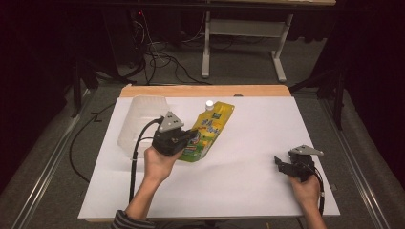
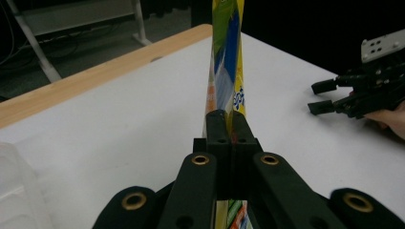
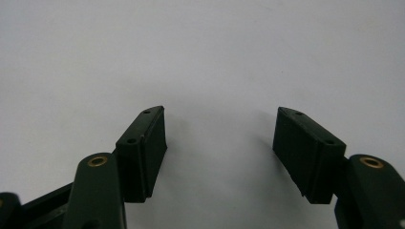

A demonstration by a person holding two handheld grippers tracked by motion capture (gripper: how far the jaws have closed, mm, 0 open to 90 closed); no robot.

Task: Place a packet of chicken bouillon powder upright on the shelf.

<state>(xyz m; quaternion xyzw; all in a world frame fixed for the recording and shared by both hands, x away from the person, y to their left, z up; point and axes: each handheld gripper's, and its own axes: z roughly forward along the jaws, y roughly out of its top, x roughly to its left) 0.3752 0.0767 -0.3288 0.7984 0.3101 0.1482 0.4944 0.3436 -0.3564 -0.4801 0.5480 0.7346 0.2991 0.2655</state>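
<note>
Left fingers (image 2: 216,129) pressed together on the lower edge of the yellow-green pouch (image 1: 208,130) — pinching it flat, the pouch running edge-on away from the left gripper (image 2: 228,126) in its own view. From above, the pouch lies tilted across the white worktop (image 1: 248,143), white cap (image 1: 209,103) toward the far wooden edge, bottom corner in the grip. Left hand (image 1: 160,162) wraps the gripper body, cable looping back along the forearm. Just left of it sits a clear plastic tub (image 1: 138,119) (translucent, contents not readable).

Right fingers (image 3: 145,150) spread wide, nothing between them — bare white worktop under them. Right gripper (image 1: 282,164) rests low near the right side of the worktop, well apart from the pouch, right hand (image 1: 305,188) behind it.
</note>
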